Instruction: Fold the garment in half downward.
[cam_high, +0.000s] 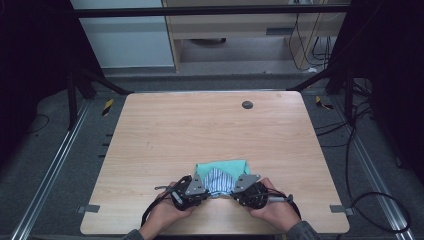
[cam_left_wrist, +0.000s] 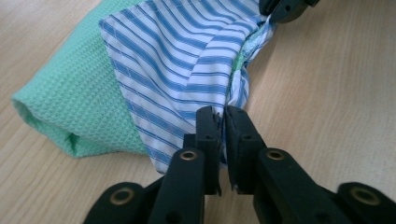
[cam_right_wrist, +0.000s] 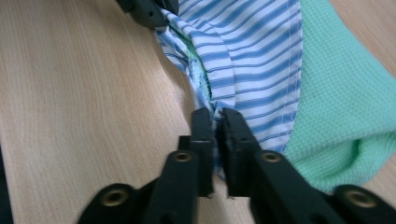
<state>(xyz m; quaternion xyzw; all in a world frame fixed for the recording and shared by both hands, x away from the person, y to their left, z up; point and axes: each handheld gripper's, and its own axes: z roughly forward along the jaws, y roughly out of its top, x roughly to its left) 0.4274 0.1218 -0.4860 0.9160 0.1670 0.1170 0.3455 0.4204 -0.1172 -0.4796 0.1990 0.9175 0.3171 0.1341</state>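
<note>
From above, a folded bundle, striped cloth (cam_high: 218, 181) over green cloth (cam_high: 222, 165), lies near the table's (cam_high: 200, 130) front edge between both grippers. Along the left gripper (cam_left_wrist: 223, 112), jaws pinch the blue-and-white stripes' edge; the waffle-textured green shows beneath. The right gripper (cam_right_wrist: 215, 113) likewise clamps the striped hem.
</note>
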